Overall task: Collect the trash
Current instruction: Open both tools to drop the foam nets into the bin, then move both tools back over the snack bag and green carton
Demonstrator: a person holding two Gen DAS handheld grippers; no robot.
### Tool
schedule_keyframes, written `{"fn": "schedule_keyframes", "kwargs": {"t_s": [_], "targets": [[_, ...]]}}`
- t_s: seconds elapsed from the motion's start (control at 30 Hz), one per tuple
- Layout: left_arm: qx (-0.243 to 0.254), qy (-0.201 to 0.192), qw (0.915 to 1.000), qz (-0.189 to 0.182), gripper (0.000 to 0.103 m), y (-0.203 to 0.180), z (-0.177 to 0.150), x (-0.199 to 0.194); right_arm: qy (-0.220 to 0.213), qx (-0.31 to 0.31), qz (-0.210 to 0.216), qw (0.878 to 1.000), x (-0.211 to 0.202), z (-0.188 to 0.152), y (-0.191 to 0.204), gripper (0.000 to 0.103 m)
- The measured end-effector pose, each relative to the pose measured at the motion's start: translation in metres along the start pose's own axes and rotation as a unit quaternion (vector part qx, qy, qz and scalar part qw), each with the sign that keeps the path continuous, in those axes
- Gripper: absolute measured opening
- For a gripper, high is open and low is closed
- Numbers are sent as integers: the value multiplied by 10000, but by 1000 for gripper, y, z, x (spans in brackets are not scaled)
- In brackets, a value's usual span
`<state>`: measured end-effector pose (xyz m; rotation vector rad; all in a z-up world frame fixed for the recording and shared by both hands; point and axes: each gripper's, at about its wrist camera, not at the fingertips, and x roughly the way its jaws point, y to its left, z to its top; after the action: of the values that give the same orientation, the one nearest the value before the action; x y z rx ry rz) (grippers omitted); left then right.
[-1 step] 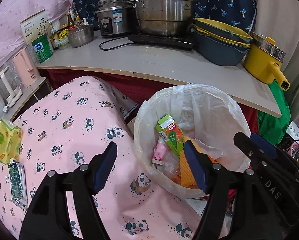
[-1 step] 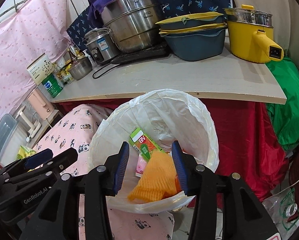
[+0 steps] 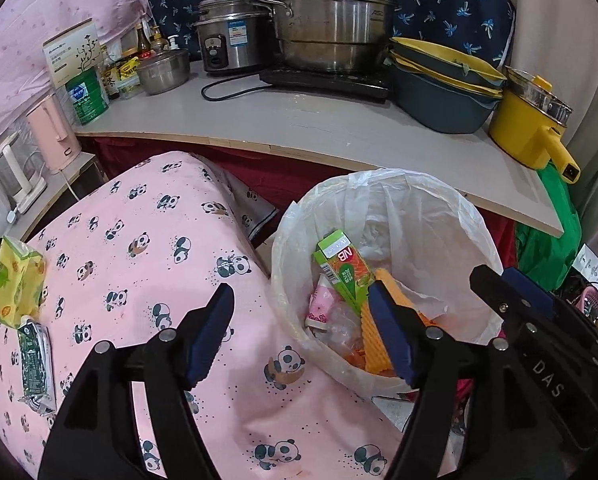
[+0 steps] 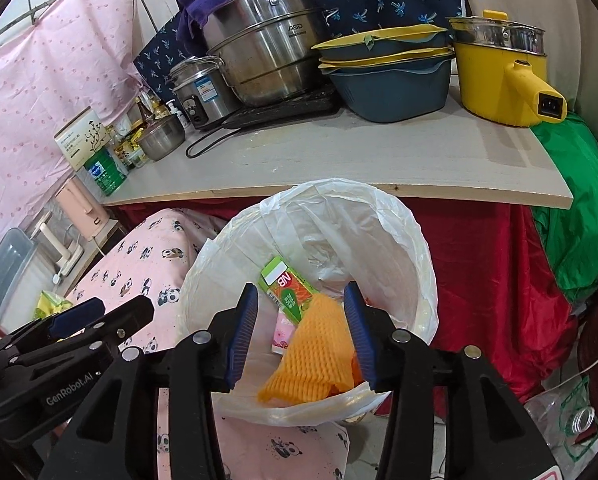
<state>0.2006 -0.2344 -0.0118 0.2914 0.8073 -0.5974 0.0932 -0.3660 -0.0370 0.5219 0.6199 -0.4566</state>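
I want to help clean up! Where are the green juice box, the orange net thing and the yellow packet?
green juice box (image 4: 287, 292), right wrist view, orange front panel.
orange net thing (image 4: 315, 356), right wrist view, mesh middle.
yellow packet (image 3: 15, 280), left wrist view, its crinkled front.

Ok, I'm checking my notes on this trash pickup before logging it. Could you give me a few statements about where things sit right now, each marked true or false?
1. The orange foam net lies in the lined trash bin. True.
2. The right gripper is clamped on the foam net. False: its fingers stand open, over the bin.
3. The green NB juice carton is inside the bin. True.
4. The left gripper holds a carton. False: it is open and holds nothing.
5. A green drink pouch lies on the panda cloth. True.
6. The yellow pot sits on the floor. False: it is on the counter.
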Motion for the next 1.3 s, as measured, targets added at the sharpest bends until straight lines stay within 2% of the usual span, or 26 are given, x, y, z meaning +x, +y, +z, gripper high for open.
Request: {"fn": "schedule_keyframes", "kwargs": {"t_s": [0.23,0.33,0.57,0.73,1.0,1.3], "targets": [[-222,-101,9995,193,76,25,-8,-11,-58,-90,104,9999,-12,-2,14,51],[-339,-104,9990,278,76,38,-13,-17,-66,-145,172,9997,-16,-4,25,53],[-724,-214,9956,558,87,77,-29,-35,-21,-394,376,9985,-23,-14,58,55],[-1020,-177,9918,748,87,110,-46,-43,82,-587,546,9967,-23,-24,87,55],[-1633,-72,9815,997,88,170,-74,-55,235,-952,789,9920,-22,-41,134,55],[-2214,105,9643,1450,92,235,-110,-61,424,-1298,1012,9855,-19,-64,182,58]]}}
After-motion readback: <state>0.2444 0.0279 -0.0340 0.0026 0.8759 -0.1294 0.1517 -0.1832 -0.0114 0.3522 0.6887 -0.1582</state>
